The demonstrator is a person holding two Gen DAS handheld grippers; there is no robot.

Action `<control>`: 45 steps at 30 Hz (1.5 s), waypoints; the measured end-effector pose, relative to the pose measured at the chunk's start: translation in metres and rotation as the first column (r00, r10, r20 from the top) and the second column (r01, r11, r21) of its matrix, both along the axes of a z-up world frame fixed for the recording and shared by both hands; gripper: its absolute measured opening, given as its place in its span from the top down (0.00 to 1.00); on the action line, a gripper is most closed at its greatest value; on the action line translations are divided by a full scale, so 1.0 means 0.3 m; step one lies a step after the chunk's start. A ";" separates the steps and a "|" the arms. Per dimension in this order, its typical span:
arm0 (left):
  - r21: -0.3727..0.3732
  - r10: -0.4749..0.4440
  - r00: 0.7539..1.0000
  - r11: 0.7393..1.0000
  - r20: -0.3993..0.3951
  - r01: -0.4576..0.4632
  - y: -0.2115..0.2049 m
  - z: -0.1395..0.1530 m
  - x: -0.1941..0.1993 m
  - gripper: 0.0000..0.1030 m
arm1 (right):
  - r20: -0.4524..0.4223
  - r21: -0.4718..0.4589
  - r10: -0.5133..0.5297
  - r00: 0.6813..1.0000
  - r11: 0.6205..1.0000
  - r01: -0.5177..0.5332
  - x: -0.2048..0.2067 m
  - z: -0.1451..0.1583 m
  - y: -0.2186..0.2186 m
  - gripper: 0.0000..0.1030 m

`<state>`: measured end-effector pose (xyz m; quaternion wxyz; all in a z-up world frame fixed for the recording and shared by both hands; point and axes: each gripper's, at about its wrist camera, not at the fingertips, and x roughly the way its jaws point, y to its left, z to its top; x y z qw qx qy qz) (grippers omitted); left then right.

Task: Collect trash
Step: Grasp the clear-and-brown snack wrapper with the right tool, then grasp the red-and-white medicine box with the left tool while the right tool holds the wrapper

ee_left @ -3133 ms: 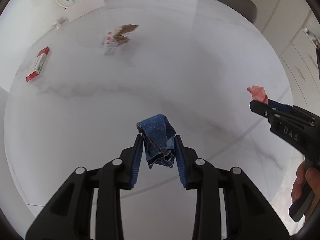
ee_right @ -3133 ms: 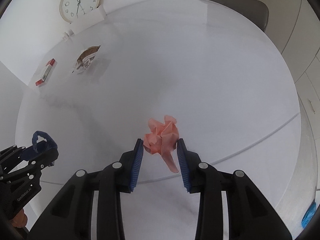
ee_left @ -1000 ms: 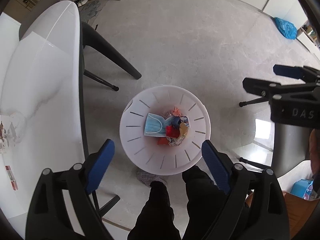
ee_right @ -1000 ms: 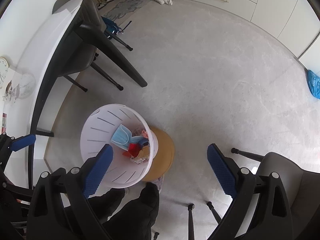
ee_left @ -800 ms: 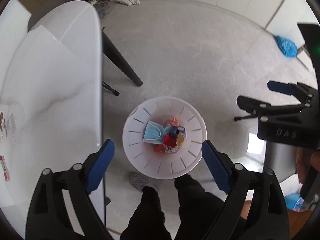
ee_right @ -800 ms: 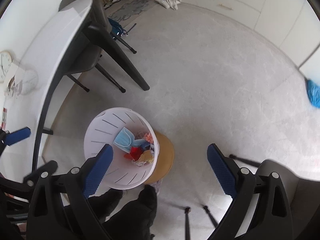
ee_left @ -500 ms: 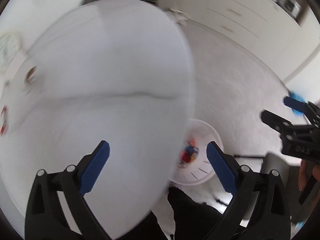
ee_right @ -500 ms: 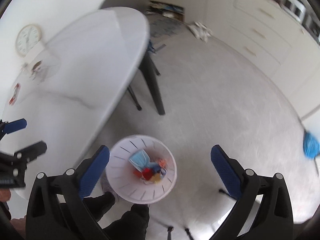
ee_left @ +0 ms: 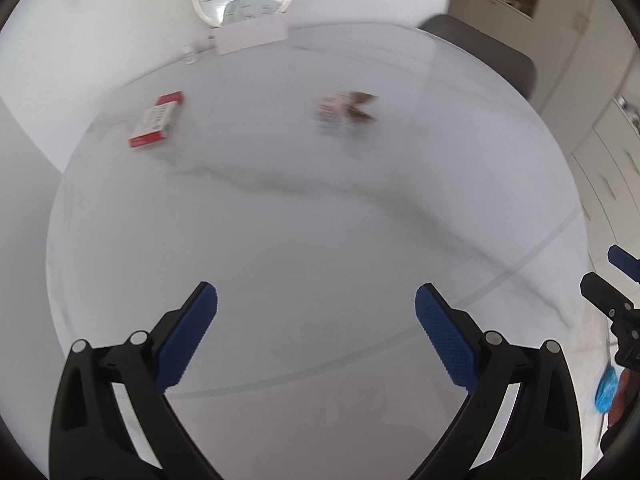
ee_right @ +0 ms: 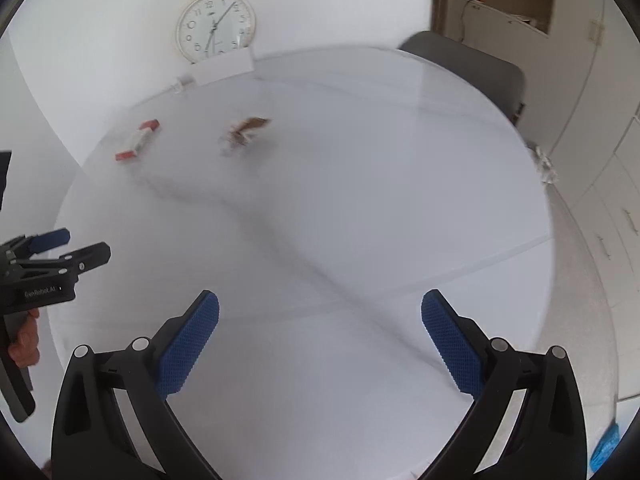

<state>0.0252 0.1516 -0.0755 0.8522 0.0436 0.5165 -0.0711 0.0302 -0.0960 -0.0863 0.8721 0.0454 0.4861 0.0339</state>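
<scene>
Far across the white marble desk [ee_left: 320,240] lies a crumpled brown-and-white wrapper [ee_left: 346,109], blurred, and well to its left a red-and-white box [ee_left: 157,119] lies flat near the desk's far-left edge. Both sit apart from each other, with bare marble between them and the near rim. Over that near side hangs the left hand-held gripper [ee_left: 316,312], blue pads [ee_left: 186,334] spread wide, nothing between them. Alongside, the right hand-held gripper [ee_right: 320,316] is spread just as wide and empty too, tilted down at the desk. A round wall clock [ee_right: 216,26] stands behind a white card at the far edge, and a grey chair [ee_right: 472,68] is tucked in at the far right.
</scene>
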 end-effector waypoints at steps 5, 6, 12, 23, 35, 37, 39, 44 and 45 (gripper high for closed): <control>0.045 0.015 1.000 0.999 0.020 -0.016 0.238 -0.014 0.223 0.08 | -0.006 0.107 -0.032 0.999 0.994 0.032 0.255 -0.023 0.228 0.02; 0.051 0.017 1.000 0.999 0.015 -0.017 0.281 -0.027 0.275 0.08 | -0.014 0.123 -0.044 0.999 0.991 0.045 0.312 -0.035 0.266 0.02; 0.029 0.068 0.998 0.997 -0.007 -0.068 0.452 -0.091 0.501 0.08 | -0.074 0.138 -0.078 0.994 0.987 0.087 0.618 -0.133 0.441 0.02; 0.002 0.212 0.977 0.977 -0.030 -0.212 0.642 -0.193 0.793 0.08 | -0.244 0.035 -0.146 0.959 0.987 0.159 1.044 -0.425 0.547 0.02; 0.064 0.224 0.972 0.973 -0.069 -0.220 0.756 -0.326 1.148 0.08 | -0.217 0.013 -0.086 0.972 0.996 0.091 1.037 -0.410 0.567 0.50; 0.071 0.215 0.973 0.975 -0.087 -0.210 0.758 -0.356 1.191 0.08 | -0.214 0.019 -0.078 0.974 0.996 0.084 1.029 -0.385 0.559 0.50; 0.077 0.205 0.973 0.977 -0.108 -0.198 0.758 -0.387 1.226 0.08 | -0.208 0.024 -0.068 0.976 0.997 0.075 1.022 -0.368 0.561 0.50; 0.105 0.173 0.977 0.981 -0.127 -0.160 0.743 -0.439 1.286 0.08 | -0.190 0.060 -0.050 0.980 0.996 0.063 1.003 -0.324 0.565 0.51; 0.112 0.168 0.978 0.982 -0.127 -0.154 0.739 -0.445 1.291 0.08 | -0.187 0.070 -0.048 0.981 0.996 0.062 0.999 -0.314 0.564 0.51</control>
